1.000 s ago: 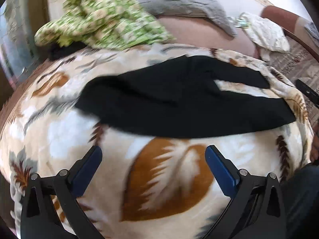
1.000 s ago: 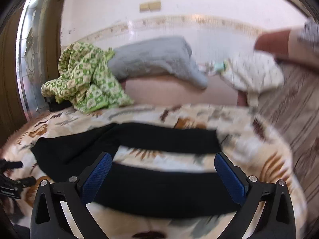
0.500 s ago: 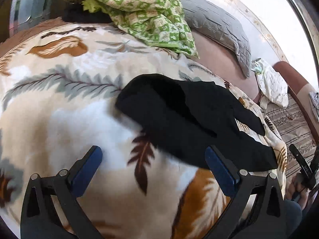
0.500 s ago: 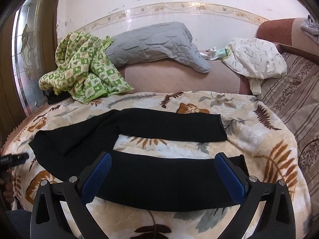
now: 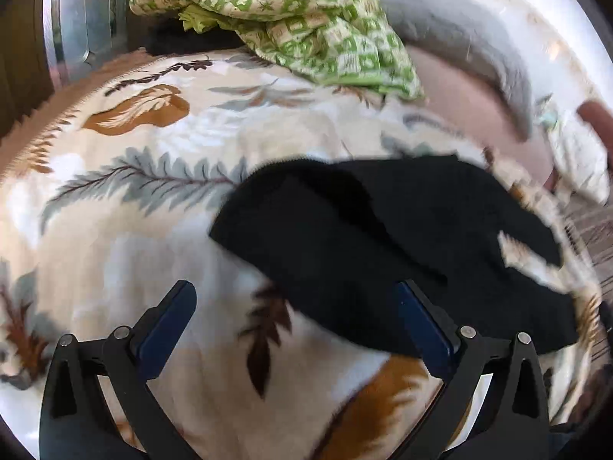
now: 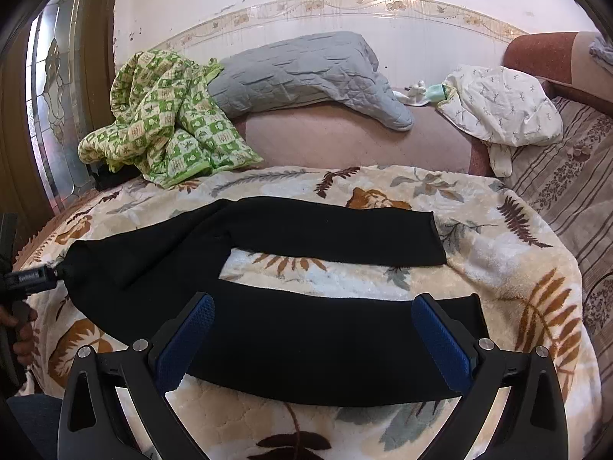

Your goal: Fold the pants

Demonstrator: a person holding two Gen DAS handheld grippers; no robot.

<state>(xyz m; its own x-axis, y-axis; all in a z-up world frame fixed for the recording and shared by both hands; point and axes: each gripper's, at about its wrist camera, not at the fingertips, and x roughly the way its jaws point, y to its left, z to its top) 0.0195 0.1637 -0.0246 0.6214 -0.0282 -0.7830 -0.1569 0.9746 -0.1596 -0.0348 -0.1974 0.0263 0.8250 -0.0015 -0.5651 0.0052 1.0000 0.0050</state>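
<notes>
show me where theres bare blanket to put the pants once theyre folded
Free patches: the strip of blanket right of the pants cuffs, up to the striped cushion; the gap between the two legs; in the left wrist view, the stretch left of the waistband. Crowded: the back, with green quilt, gray pillow and white cloth.

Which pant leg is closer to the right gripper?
The lower leg: it runs between the right gripper's open fingers, while the other leg lies farther up the blanket.
</notes>
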